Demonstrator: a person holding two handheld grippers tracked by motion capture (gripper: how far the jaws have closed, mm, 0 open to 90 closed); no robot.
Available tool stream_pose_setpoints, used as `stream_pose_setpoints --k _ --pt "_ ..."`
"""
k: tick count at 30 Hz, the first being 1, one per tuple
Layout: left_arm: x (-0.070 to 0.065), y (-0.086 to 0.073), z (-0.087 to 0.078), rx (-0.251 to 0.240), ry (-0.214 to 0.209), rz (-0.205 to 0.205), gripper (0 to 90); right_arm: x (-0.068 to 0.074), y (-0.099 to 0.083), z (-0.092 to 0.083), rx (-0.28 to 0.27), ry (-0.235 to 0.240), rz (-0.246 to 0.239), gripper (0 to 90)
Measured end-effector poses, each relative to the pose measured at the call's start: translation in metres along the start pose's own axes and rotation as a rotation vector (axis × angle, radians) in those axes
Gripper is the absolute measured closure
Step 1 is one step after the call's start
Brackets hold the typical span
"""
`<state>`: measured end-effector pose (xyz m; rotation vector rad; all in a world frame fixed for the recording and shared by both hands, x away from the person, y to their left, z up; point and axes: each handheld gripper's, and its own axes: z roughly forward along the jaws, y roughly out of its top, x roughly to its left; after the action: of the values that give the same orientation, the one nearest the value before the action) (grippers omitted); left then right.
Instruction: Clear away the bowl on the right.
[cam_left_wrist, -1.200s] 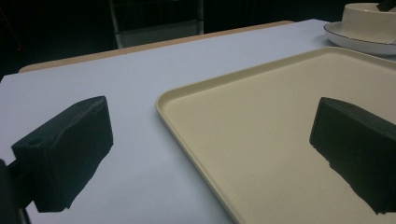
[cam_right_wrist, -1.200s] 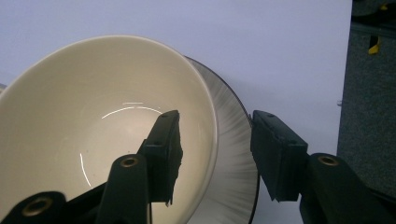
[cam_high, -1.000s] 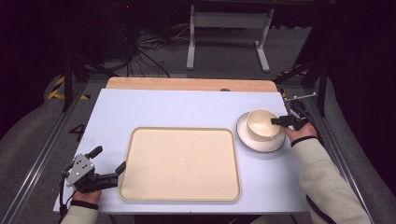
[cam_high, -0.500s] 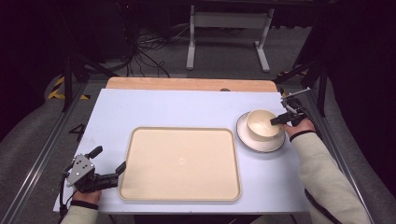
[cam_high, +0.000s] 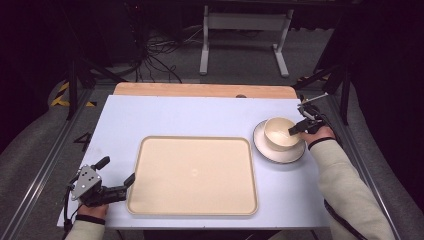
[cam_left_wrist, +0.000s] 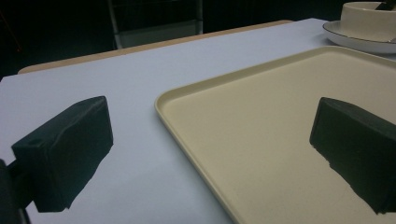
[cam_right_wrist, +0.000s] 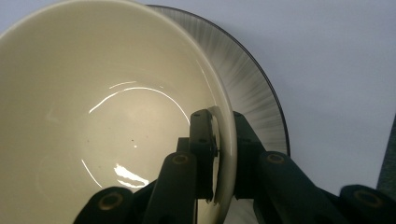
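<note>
Pale blue worktop (cam_high: 190, 117), large cream tray (cam_high: 192, 175) at near centre, white plate (cam_high: 295, 154) to its right, cream bowl (cam_high: 278, 131) on the plate, right hand-held gripper (cam_right_wrist: 225, 154) pinching the bowl's right rim, left hand-held gripper (cam_high: 116, 176) spread wide at the tray's near-left corner.
</note>
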<state>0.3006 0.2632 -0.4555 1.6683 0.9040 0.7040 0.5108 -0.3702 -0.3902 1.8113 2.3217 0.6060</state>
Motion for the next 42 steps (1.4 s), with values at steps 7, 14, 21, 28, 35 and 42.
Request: stream_pose_setpoints --k 7,14,21,28,35,42 --pt "0.000 0.000 0.000 -0.001 0.001 -0.001 0.2 -0.003 0.000 -0.001 0.013 0.027 0.057 84.4" --pt "0.000 0.000 0.000 0.000 0.001 0.000 0.2 -0.002 0.000 -0.003 0.003 0.024 0.076 84.6" --pt "0.000 0.000 0.000 0.000 0.002 -0.001 0.2 0.002 0.000 -0.008 -0.002 0.031 0.069 84.4" --pt "0.000 0.000 0.000 0.001 0.002 -0.001 0.2 0.006 0.000 -0.014 -0.003 0.022 0.046 84.3" --pt "0.000 0.000 0.000 0.001 0.002 -0.001 0.2 0.013 0.001 -0.025 -0.004 0.019 0.017 84.2" --pt "0.000 0.000 0.000 0.001 0.001 -0.002 0.2 0.023 0.002 -0.034 0.001 0.015 -0.009 84.1"
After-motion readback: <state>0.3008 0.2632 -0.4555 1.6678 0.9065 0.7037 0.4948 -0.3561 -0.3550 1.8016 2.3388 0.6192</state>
